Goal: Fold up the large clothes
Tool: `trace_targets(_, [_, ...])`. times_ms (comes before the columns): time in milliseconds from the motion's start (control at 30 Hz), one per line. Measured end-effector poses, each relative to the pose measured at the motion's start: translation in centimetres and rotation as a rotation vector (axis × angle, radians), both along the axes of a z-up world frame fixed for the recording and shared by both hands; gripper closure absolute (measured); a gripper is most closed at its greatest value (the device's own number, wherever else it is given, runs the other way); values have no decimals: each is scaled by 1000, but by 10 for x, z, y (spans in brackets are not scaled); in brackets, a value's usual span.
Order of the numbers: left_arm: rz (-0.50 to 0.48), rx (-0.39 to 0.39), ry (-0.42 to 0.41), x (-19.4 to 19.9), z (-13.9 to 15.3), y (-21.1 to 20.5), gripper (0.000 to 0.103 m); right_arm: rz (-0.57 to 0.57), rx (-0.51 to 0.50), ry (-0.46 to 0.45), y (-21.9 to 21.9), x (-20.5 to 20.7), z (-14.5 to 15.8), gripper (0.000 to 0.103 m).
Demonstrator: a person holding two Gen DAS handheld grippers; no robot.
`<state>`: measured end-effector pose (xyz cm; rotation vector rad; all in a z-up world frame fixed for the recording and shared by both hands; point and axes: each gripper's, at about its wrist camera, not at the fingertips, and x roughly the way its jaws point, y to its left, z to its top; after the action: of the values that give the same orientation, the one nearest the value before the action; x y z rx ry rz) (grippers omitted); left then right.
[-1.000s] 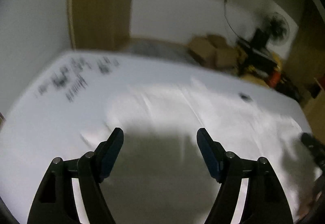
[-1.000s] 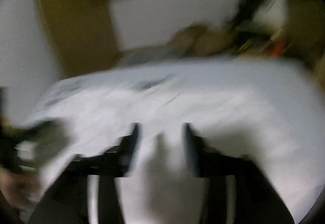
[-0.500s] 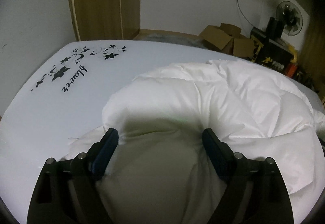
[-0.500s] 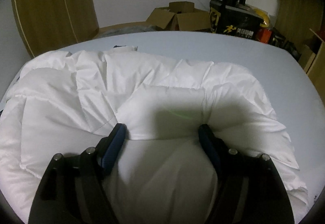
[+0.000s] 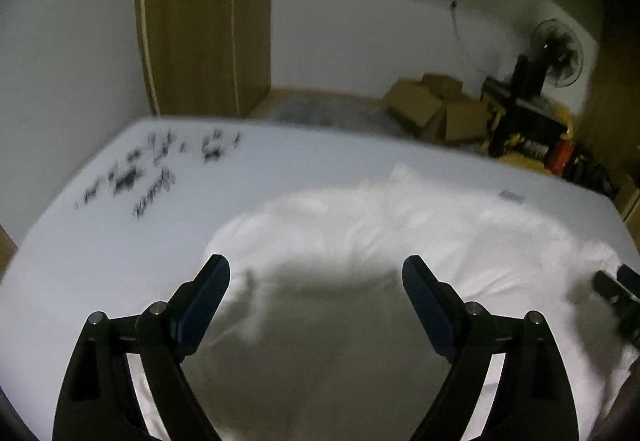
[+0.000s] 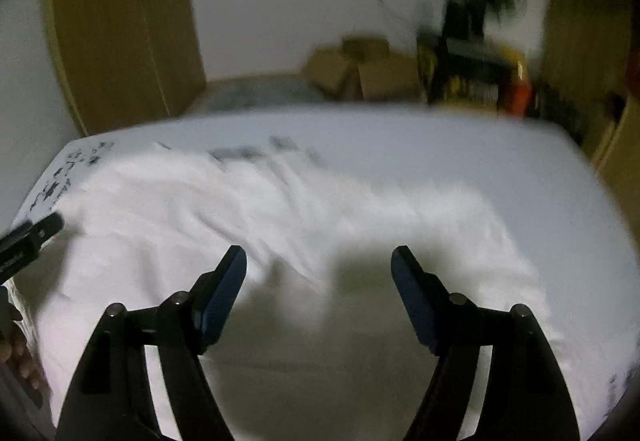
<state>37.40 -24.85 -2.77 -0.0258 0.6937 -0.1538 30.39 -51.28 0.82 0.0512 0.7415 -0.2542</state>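
Note:
A big white puffy garment (image 5: 360,225) lies spread on a pale blue bed (image 5: 120,241); it also shows in the right wrist view (image 6: 200,209). My left gripper (image 5: 316,281) is open and empty, held above the garment's near left part. My right gripper (image 6: 319,269) is open and empty above its near right part. Each gripper's tip shows at the edge of the other view: the right gripper (image 5: 616,289) and the left gripper (image 6: 30,233). Both views are motion-blurred.
The bed sheet has a black flower print (image 5: 152,173) at its far left corner. A wooden wardrobe (image 5: 204,17) stands beyond the bed. Cardboard boxes (image 5: 436,113), a black box and a fan (image 5: 556,53) sit on the floor at the far right.
Both grippers have lifted and pulled back from the garment; half a second ago they were pressed low against its puffy folds. The garment now lies flatter.

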Motion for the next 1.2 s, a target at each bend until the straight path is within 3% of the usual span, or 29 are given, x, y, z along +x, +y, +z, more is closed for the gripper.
trace_targets(100, [-15, 66, -4, 4, -8, -23, 14, 53, -50, 38, 36, 25, -11, 25])
trace_targets(167, [-16, 110, 70, 15, -32, -31, 14, 60, -87, 97, 44, 40, -33, 24])
trace_targets(233, [-13, 93, 111, 19, -44, -31, 13, 74, -53, 159, 44, 50, -56, 23])
trace_targets(367, [-6, 126, 84, 17, -53, -38, 8, 70, 17, 177, 33, 53, -69, 17])
trace_targets(700, [-3, 120, 93, 21, -65, -37, 4, 54, -11, 189, 43, 53, -85, 14])
trace_targets(867, [-58, 52, 152, 21, -58, -20, 4, 69, 17, 210, 42, 49, -78, 14])
trace_targets(900, [-71, 34, 160, 14, -51, -13, 4, 78, 54, 212, 37, 46, -71, 16])
trace_targets(933, [-80, 19, 149, 3, -39, -3, 4, 85, 91, 192, 31, 44, -62, 31])
trace_targets(967, [-91, 3, 126, -7, -27, 6, 4, 97, 133, 155, 29, 38, -50, 57])
trace_targets(1033, [-98, -40, 85, -23, -6, 24, 4, 132, 211, 98, 31, 32, -26, 81])
trace_targets(1133, [-77, -113, 76, -42, 18, 52, 4, 128, 258, 104, 44, 53, -8, 82])
trace_targets(1200, [-68, -162, 80, -54, 26, 68, 4, 77, 231, 125, 51, 73, -13, 82])
